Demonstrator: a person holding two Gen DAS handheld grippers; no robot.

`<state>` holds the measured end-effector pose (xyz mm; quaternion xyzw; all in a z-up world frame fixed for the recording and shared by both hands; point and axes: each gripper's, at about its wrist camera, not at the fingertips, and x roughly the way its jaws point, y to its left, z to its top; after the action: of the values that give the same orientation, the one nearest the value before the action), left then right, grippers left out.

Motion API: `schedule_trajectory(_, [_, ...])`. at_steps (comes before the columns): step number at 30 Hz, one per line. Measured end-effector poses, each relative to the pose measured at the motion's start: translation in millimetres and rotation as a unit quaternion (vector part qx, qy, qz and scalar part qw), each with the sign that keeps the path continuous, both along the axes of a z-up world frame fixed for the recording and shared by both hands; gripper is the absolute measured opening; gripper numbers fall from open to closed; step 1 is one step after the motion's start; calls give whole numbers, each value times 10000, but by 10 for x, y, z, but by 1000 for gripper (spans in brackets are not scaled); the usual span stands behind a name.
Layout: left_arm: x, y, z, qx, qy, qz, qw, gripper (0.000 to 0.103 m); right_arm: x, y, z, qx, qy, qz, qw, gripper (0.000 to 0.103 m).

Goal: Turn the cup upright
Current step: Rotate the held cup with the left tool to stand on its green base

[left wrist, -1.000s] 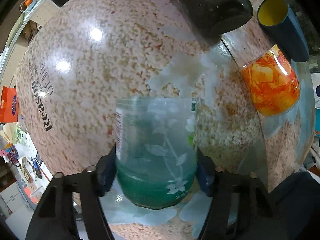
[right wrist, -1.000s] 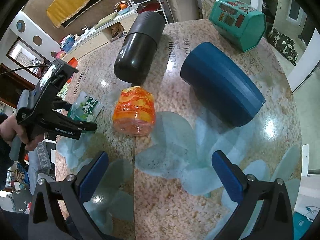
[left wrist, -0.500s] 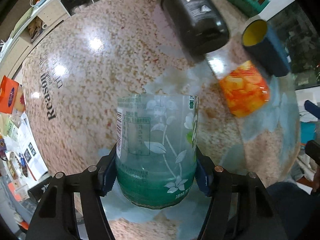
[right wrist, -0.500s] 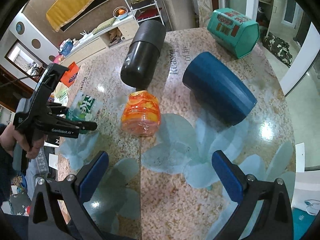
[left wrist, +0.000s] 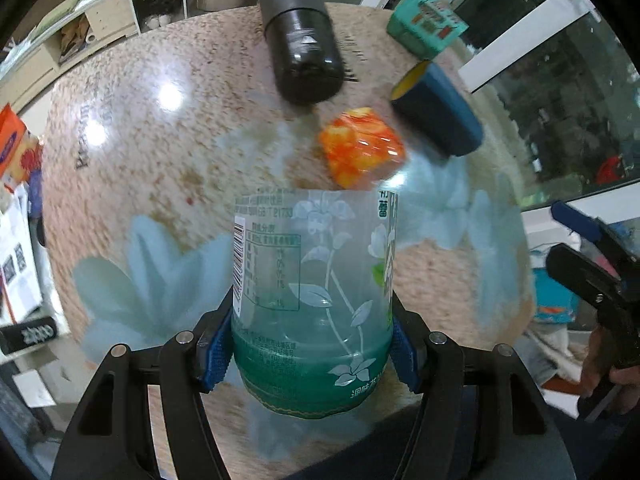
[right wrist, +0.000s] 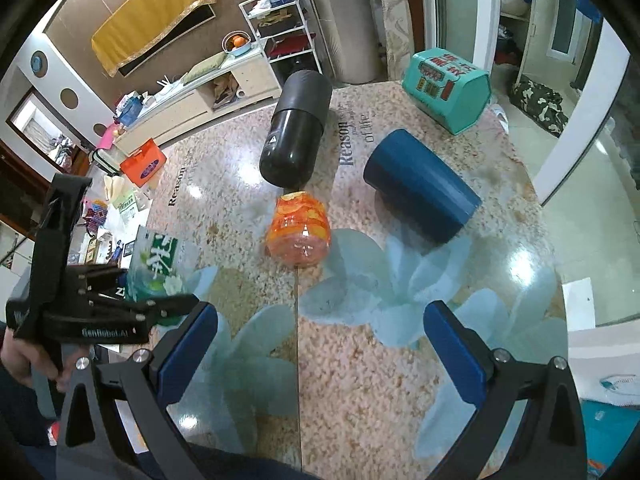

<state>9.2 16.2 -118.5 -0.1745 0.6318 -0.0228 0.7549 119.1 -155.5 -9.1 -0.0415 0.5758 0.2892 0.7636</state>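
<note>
My left gripper [left wrist: 312, 354] is shut on a clear green-tinted cup [left wrist: 312, 304] with a flower print, held by its green lower part with its open rim pointing away from me, above the table. In the right wrist view the cup [right wrist: 158, 266] sits in the left gripper [right wrist: 132, 308] at the left. My right gripper [right wrist: 320, 344] is open and empty over the table's near edge. It shows at the right edge of the left wrist view [left wrist: 592, 264].
On the round stone-pattern table [right wrist: 360, 360] lie an orange patterned cup [right wrist: 300, 232], a black capsule-shaped flask [right wrist: 298, 136], a dark blue cup [right wrist: 424, 188] with a yellow inside [left wrist: 408, 80], and a teal box [right wrist: 448, 88] at the far edge.
The left gripper has lifted and tilted back with the cup, so more of the far table shows. The right gripper has risen and pulled back a little.
</note>
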Motion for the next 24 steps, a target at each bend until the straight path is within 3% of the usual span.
schedule_trajectory(8, [-172,-485,40,-339,32,296,9990,69,-64,-162,-26,-127,232,-98,9996,103])
schedule_trajectory(24, [79,-1107,-623,-298,658,1268,9893,69,86,-365,-416,-386,660,919,9928,103])
